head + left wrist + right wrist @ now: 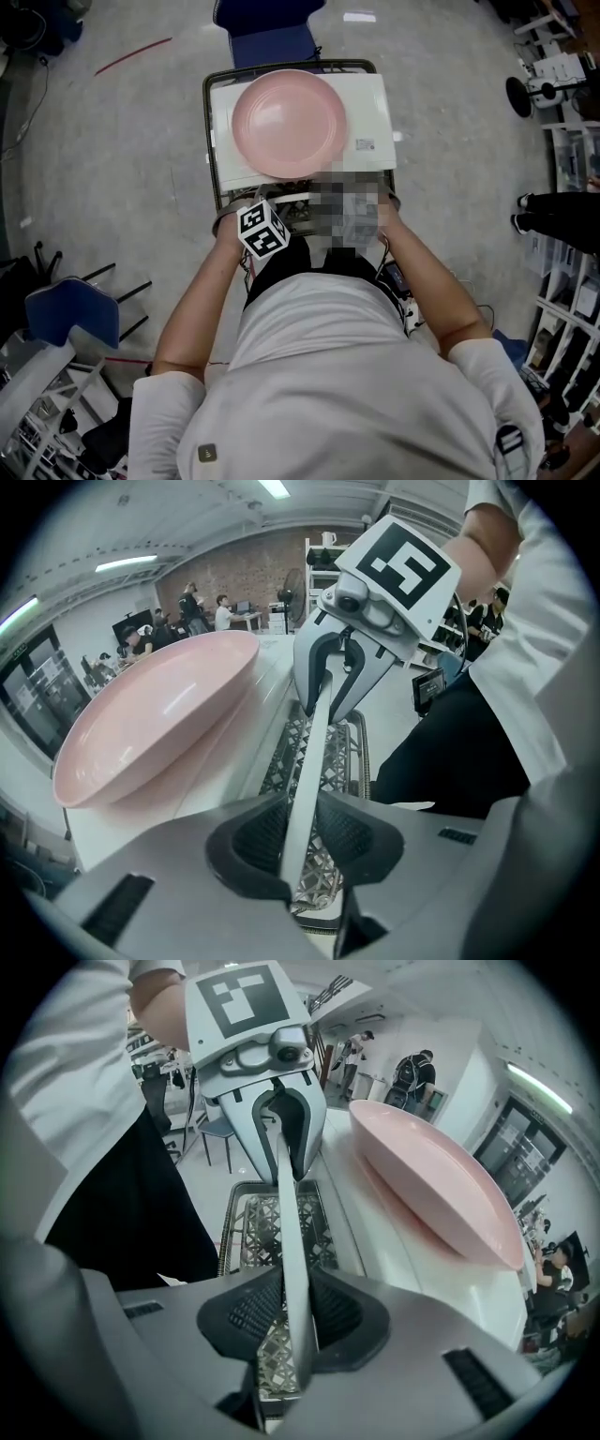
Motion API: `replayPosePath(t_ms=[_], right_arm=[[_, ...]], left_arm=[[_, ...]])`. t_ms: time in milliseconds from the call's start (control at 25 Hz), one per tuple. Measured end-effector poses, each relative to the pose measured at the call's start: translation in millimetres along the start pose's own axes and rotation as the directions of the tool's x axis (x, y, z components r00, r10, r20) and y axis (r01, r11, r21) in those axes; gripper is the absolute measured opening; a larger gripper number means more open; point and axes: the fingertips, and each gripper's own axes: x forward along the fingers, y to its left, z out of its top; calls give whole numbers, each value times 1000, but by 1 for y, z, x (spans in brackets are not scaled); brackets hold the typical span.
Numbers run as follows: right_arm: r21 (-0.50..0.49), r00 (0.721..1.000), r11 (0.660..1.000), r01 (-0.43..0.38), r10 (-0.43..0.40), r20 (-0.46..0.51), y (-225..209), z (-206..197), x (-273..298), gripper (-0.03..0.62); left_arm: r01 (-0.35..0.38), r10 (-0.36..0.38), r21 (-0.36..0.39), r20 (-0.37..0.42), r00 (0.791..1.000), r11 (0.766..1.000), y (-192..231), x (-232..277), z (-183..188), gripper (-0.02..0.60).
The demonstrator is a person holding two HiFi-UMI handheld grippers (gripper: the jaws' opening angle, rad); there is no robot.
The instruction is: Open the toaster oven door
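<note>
One label (364, 144) on the toaster oven (371, 98) seems too small to read.

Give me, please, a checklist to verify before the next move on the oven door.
1. Left gripper shut on the handle bar: ok, a pad presses each side.
2. Right gripper shut on the same bar: ok.
3. Grippers set apart along the bar: ok, they face each other from opposite ends.
4. Pink plate steady on the toaster oven: cannot tell; it lies on top and its rim reaches the front edge.
5. How far the door stands open: cannot tell, no view shows it clearly.
</note>
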Motion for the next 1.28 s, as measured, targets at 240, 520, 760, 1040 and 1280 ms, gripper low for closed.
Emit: replayPosePath(t_ms=[240, 520, 760, 1040, 1280], right_arm=[[-42, 1000, 999, 19, -18, 21, 9, -5, -4, 94], [-98, 996, 993, 70, -64, 62, 19, -15, -10, 89], [-146, 995, 987, 72, -62, 77, 37, -14, -7, 86], [-180, 992, 978, 105, -90, 92, 61, -25, 1, 84], [-215, 990, 968, 127, -112, 81, 88, -35, 8, 86]], left_arm=[[-17, 17, 13, -2, 1000, 1000, -11, 1, 2, 106], [-60, 60, 27, -2, 998, 998, -23, 6, 7, 107], [-85, 85, 37, -11, 996, 996, -38, 7, -5, 107], [-146, 150, 59, -70, 986, 988, -59, 22, -18, 107], [-192, 206, 125, -111, 972, 973, -85, 33, -29, 106]])
